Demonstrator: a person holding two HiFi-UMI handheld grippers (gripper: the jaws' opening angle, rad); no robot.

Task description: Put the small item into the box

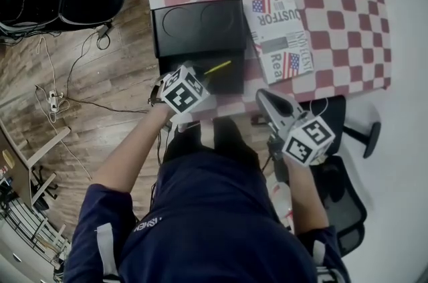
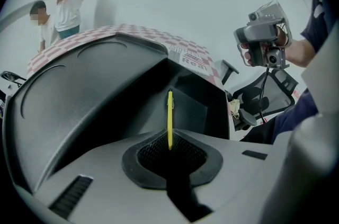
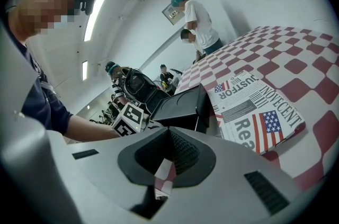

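Left gripper view: left gripper (image 2: 169,137) pinches a thin yellow pen (image 2: 169,114), long axis along the jaws, tip pointing forward over the open black rectangular box (image 2: 106,85). The right gripper (image 3: 169,135) has its jaws pressed together.

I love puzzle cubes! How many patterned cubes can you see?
2. One cube sits on the left claw by the black box; the other is on the right claw.

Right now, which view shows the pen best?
The left gripper view: the pen stands full length, held at its lower end by the left gripper. The head view shows only a thin yellow streak over the box. The right gripper view misses it.
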